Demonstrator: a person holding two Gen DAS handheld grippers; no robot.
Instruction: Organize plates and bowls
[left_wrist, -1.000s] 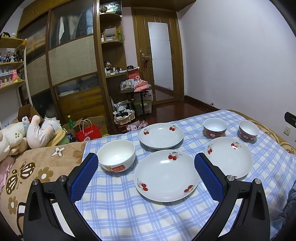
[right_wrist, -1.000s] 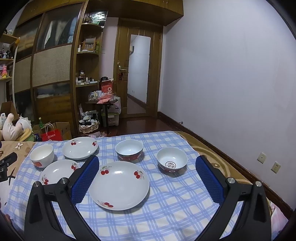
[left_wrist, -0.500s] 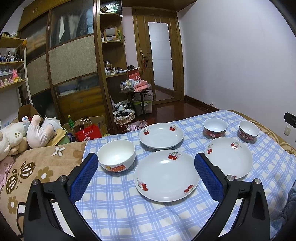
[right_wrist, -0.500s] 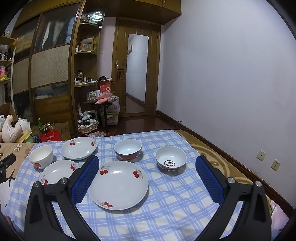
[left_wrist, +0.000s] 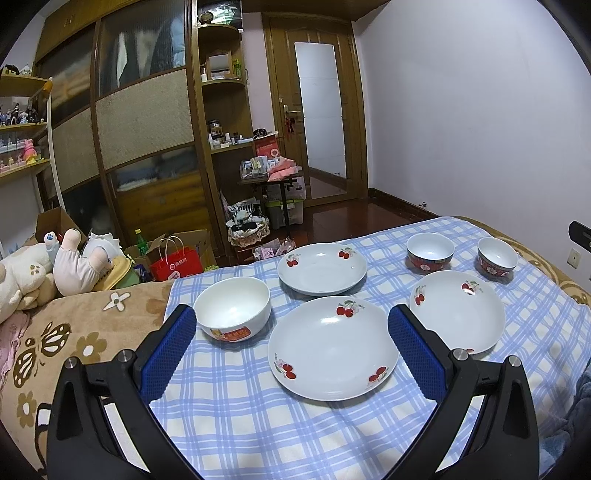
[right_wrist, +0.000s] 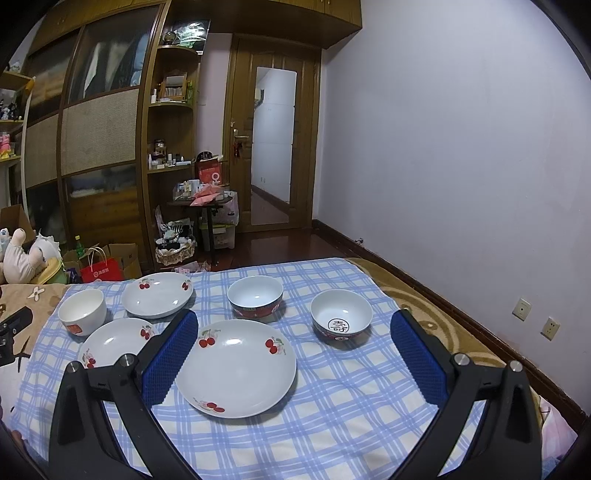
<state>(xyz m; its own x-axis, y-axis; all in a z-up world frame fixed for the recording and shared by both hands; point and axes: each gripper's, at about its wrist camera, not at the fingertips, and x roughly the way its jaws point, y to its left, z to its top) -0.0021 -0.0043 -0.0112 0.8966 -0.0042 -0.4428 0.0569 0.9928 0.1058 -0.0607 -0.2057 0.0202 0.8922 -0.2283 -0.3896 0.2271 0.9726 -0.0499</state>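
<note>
Left gripper (left_wrist: 291, 332) jaws spread wide, empty, above centre-frame cherry plate (left_wrist: 332, 349), white bowl (left_wrist: 232, 308) at left, right gripper (right_wrist: 293, 334) likewise wide apart, empty, over lower-centre plate (right_wrist: 236, 367), two red bowls (right_wrist: 255, 297) beyond, all on checked cloth (right_wrist: 351, 406)

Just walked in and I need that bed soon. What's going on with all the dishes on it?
A person holds a gripper in each hand over a blue checked cloth, about to tidy the dishes. Nothing is picked up yet: the left gripper and right gripper both hang with jaws wide open. Three cherry-print plates and three bowls, one white and two red-sided, lie apart, unstacked.
</note>
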